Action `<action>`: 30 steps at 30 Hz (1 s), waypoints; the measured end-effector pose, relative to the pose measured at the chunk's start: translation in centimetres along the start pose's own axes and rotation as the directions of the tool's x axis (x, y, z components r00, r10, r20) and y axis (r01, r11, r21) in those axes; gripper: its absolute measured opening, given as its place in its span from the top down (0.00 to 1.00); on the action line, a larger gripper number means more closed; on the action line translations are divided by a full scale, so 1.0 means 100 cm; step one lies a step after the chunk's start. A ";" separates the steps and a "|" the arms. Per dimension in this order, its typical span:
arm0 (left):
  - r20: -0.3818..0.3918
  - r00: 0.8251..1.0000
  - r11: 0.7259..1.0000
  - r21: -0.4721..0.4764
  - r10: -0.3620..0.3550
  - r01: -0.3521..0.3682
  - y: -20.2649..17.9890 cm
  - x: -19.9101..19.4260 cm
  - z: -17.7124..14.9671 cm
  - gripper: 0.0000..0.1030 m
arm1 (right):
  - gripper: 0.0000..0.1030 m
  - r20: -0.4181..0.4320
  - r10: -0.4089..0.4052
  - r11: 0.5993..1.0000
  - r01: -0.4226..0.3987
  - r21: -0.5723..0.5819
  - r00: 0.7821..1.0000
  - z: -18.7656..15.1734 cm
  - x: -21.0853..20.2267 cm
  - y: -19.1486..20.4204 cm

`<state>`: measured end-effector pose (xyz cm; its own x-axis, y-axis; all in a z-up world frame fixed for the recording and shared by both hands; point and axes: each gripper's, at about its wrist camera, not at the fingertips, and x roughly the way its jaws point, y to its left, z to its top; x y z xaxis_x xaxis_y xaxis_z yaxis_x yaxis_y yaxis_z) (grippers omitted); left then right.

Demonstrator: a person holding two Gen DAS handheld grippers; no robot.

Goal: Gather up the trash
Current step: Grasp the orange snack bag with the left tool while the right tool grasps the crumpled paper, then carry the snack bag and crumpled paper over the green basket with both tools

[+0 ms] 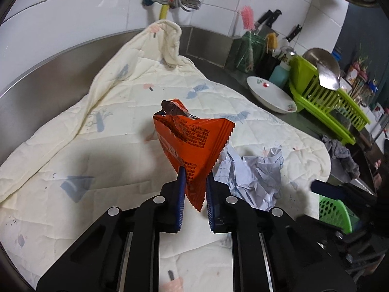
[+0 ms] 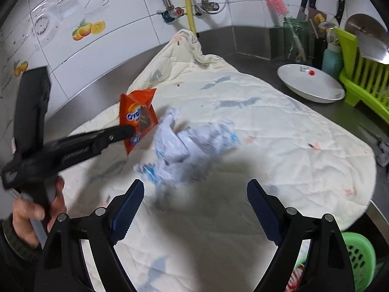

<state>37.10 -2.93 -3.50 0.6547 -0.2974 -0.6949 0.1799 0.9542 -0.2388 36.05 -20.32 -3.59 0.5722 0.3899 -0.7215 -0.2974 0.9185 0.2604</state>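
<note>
My left gripper (image 1: 195, 177) is shut on an orange snack wrapper (image 1: 192, 146) and holds it above a cream quilted cloth (image 1: 121, 102). The wrapper also shows in the right wrist view (image 2: 138, 119), pinched by the left gripper (image 2: 132, 131). Crumpled white paper (image 1: 252, 175) lies on the cloth just right of the wrapper; it also shows in the right wrist view (image 2: 189, 146). My right gripper (image 2: 194, 194) is open and empty, just short of the paper. A green perforated basket (image 2: 359, 260) sits at the lower right, below the counter edge.
A white plate (image 2: 313, 85) and a green dish rack (image 2: 364, 73) stand at the back right on the steel counter. Knives, a pink brush and bottles sit behind them. Taps and hoses hang on the tiled wall. A grey rag (image 1: 342, 153) lies right.
</note>
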 end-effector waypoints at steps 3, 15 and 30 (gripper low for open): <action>0.011 1.000 1.000 -0.003 -0.006 0.006 0.004 -0.009 -0.003 0.86 | 0.18 -0.012 -0.010 1.000 0.010 -0.007 1.000 0.008 0.015 0.007; 0.012 1.000 1.000 -0.004 -0.020 0.020 0.017 -0.022 -0.015 0.86 | 0.42 -0.089 -0.001 0.999 0.006 0.051 0.996 0.011 0.066 0.008; 0.038 0.995 0.995 0.034 -0.092 0.091 -0.011 -0.057 -0.039 0.86 | 0.58 0.010 -0.040 0.999 0.040 0.030 0.999 -0.020 -0.009 0.009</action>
<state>30.34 -2.39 -1.97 0.6625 -0.3826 -0.6440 0.2632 0.9238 -0.2780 33.73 -19.94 -3.99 0.5910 0.3534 -0.7251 -0.2512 0.9348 0.2509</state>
